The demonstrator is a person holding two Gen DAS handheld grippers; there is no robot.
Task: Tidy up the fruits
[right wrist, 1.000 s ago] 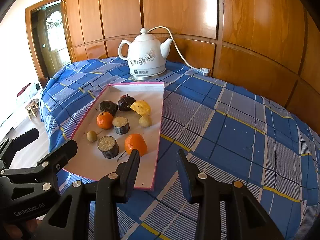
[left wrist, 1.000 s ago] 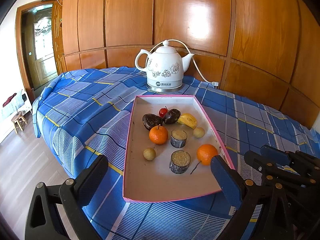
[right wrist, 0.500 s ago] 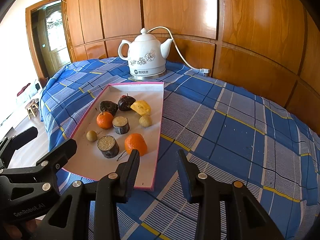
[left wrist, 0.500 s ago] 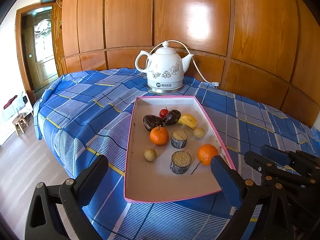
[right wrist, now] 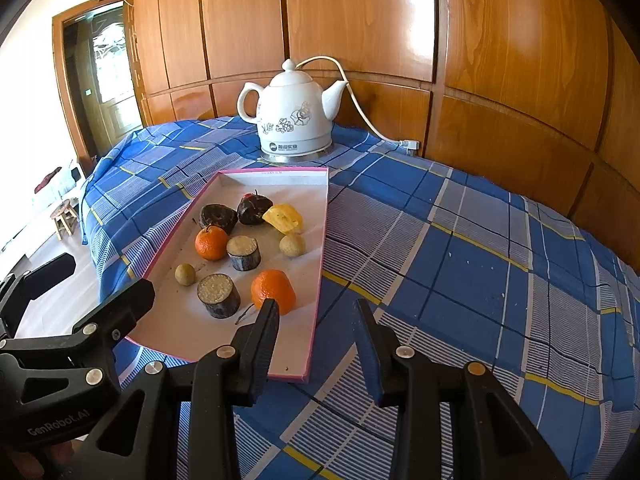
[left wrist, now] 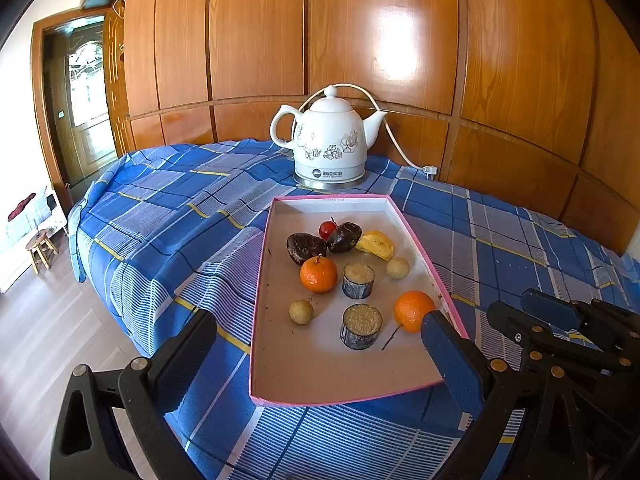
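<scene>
Nothing has shifted: fruits (left wrist: 352, 268) stay loose in the tray (left wrist: 320, 376), both grippers (left wrist: 320, 344) (right wrist: 316, 320) hovering wide open, empty.

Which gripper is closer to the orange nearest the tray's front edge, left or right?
Right. The right gripper hangs open just in front of that orange, one fingertip overlapping it in view. The left gripper is open too, set farther back, straddling the tray.
</scene>
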